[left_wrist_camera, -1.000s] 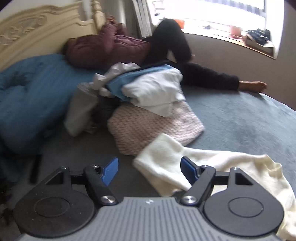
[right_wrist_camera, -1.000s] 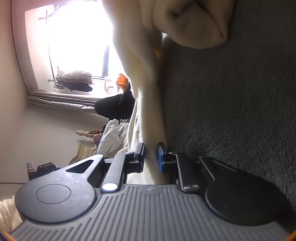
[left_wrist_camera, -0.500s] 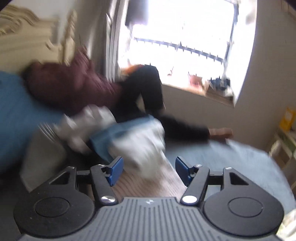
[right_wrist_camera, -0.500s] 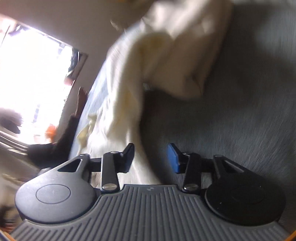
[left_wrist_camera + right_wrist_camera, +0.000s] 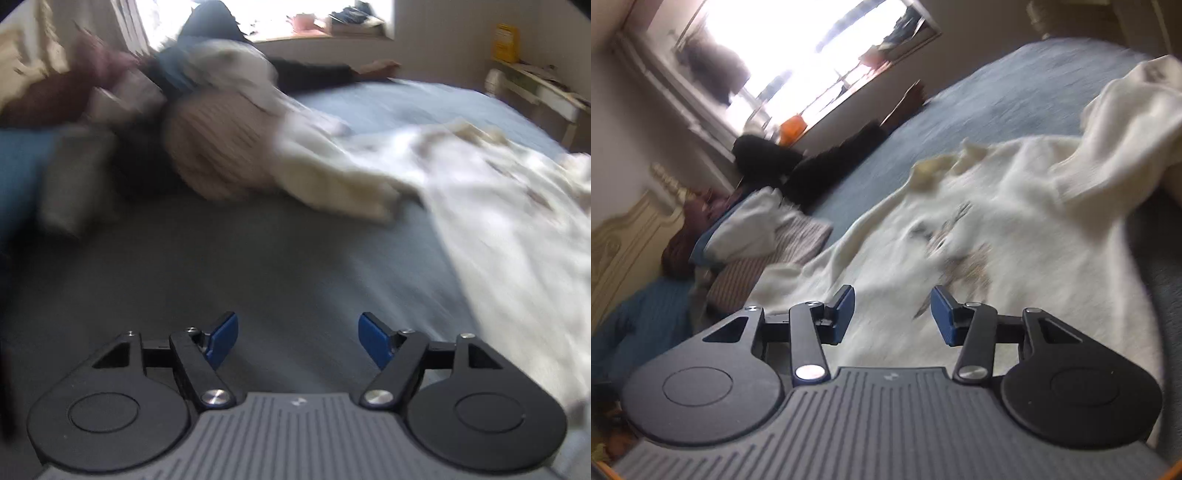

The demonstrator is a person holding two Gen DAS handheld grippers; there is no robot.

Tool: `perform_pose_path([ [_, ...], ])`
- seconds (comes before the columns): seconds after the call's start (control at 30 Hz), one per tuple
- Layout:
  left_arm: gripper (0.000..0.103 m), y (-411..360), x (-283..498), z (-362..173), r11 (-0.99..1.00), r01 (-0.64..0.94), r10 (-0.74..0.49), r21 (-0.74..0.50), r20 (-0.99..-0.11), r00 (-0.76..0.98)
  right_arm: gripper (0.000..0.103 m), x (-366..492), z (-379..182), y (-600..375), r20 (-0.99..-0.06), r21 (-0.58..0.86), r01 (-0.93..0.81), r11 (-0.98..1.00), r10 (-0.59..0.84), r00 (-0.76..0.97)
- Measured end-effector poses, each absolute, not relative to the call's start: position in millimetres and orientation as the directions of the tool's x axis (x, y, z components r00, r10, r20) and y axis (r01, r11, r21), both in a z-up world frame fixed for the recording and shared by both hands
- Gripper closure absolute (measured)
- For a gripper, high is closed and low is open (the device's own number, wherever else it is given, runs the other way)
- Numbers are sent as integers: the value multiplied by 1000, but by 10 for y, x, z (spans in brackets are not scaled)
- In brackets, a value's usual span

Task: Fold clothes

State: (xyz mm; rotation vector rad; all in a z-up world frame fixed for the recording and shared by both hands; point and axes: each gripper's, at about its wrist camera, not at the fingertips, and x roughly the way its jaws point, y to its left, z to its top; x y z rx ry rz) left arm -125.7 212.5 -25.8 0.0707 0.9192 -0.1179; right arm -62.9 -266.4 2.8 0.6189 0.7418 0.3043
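Observation:
A cream sweater (image 5: 498,206) lies spread on the grey-blue bed, its sleeve reaching left toward a pile of clothes (image 5: 221,136). My left gripper (image 5: 297,341) is open and empty over bare bedding, left of the sweater. In the right wrist view the same sweater (image 5: 960,229) fills the middle, with a faint print on it and a bunched part at the upper right. My right gripper (image 5: 892,315) is open and empty just above the sweater's near part. Both views are motion-blurred.
A person in a maroon jacket (image 5: 74,85) and black trousers lies across the far side of the bed. A blue duvet (image 5: 639,325) lies at the left by the cream headboard (image 5: 624,240). A window sill (image 5: 325,26) and a small table (image 5: 535,88) stand beyond the bed.
My right gripper let go of the cream sweater and opened, and the sweater now lies spread on the bed. Both grippers swung to new angles; the left one stayed open.

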Motion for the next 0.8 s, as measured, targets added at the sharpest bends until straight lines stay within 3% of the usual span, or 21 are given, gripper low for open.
perform_pose_path([
  [0.13,38,1826,-1605,-701,968,179,-246,-177,-822,513,58,-996,-125,-1738,-666,596,-178,783,606,434],
  [0.27,39,1689,-1811,-862,942,228,-328,-246,-816,476,58,-1477,-380,-832,-767,452,-446,772,592,247],
  [0.43,42,1628,-1952,-918,933,280,-341,-226,-802,490,58,-2063,-486,-108,-820,110,-773,624,497,284],
  [0.5,43,1609,-1966,-916,930,293,-346,-221,-794,500,64,-2141,-607,7,-842,6,-806,592,438,315],
  [0.53,43,1601,-1972,-916,929,298,-349,-220,-790,504,86,-2159,-661,42,-852,-46,-810,585,400,337],
  [0.57,43,1593,-1979,-917,926,304,-355,-222,-785,508,99,-2145,-682,38,-858,-76,-799,596,369,357],
  [0.8,42,1325,-2076,-884,861,431,-473,-270,-736,485,100,-1679,-386,-680,-748,314,-481,819,525,406],
])
